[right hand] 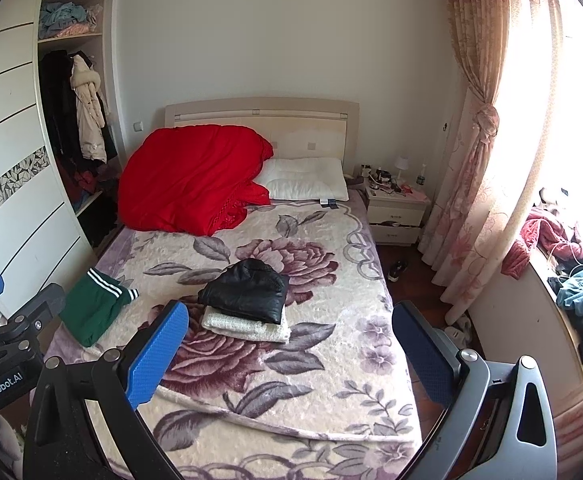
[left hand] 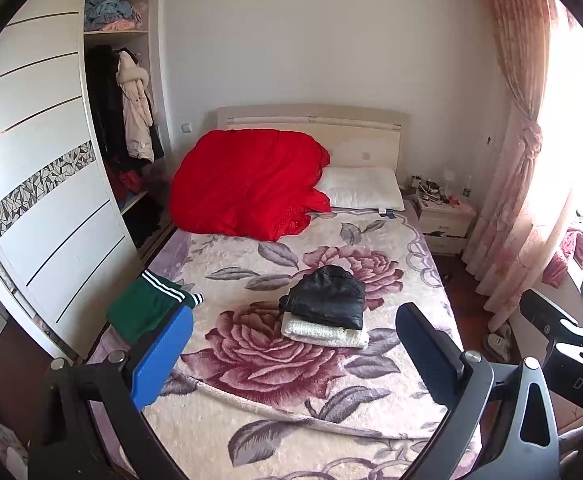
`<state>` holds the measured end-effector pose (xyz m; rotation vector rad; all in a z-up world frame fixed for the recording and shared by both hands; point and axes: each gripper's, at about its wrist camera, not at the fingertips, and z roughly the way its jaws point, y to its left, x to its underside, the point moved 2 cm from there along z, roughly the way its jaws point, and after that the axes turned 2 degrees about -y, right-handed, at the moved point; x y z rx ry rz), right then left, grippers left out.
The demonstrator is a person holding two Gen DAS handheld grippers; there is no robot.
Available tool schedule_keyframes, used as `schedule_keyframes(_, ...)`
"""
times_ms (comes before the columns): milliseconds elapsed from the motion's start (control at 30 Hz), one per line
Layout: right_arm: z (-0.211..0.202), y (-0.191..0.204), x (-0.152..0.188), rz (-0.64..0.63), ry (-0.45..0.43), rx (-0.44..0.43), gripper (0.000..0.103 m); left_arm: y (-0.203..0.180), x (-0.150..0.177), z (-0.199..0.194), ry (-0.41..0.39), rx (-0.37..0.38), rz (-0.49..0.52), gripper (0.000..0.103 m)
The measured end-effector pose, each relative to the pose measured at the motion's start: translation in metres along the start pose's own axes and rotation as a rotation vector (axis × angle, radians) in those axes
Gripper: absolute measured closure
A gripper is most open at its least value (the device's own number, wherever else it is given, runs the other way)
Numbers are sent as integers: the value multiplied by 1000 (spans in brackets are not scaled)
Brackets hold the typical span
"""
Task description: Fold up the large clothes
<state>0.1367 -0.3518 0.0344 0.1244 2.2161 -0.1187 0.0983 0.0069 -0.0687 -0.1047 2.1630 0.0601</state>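
Observation:
A folded black jacket (left hand: 325, 298) lies on a folded white garment (left hand: 323, 334) in the middle of the floral bed (left hand: 291, 432); both show in the right wrist view too, jacket (right hand: 247, 292) on white garment (right hand: 247, 328). A green garment with white stripes (left hand: 147, 306) (right hand: 93, 306) lies at the bed's left edge. My left gripper (left hand: 291, 354) is open and empty, held above the bed's foot. My right gripper (right hand: 287, 350) is open and empty beside it, to the right.
A red quilt (left hand: 247, 182) and a white pillow (left hand: 361, 188) lie at the headboard. An open wardrobe (left hand: 123, 120) stands left. A nightstand (right hand: 397, 212), curtain (right hand: 475, 160) and a windowsill with piled clothes (right hand: 579, 300) are right.

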Motion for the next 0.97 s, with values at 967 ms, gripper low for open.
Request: schedule_keyframes(967, -20, -4, 13, 12, -4, 12, 0, 3, 0, -6, -9, 7, -7, 0)
